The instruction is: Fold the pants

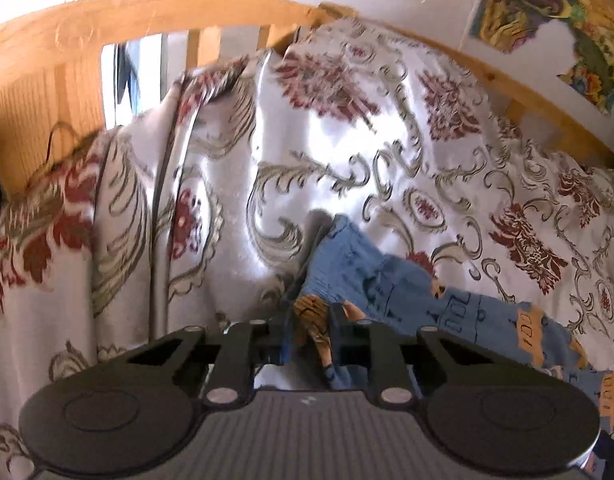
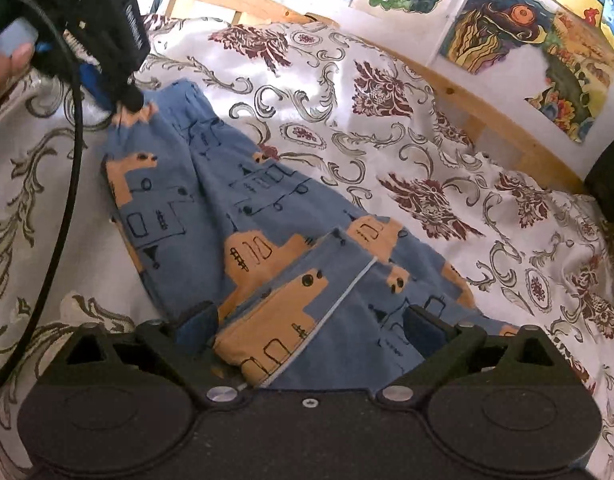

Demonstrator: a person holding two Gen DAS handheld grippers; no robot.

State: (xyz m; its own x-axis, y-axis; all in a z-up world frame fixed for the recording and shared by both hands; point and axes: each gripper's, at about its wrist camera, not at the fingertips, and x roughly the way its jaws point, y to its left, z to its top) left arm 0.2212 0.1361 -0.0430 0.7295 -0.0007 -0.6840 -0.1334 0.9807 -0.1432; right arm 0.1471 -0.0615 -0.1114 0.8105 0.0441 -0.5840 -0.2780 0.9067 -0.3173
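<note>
The blue pants point(image 2: 235, 208) with orange building prints lie on the bed's floral bedspread point(image 2: 447, 168), running from far left to near right. Your left tongs point(image 1: 307, 332) are pinched narrow on one end of the pants, a bunch of orange and blue cloth caught between the fingers. Your right tongs point(image 2: 311, 328) stand wide, with the near end of the pants lying between the fingers, not clamped. A wooden bed rail point(image 2: 487, 108) borders the far side, and colourful pictures point(image 2: 519, 28) hang on the wall behind it.
</note>
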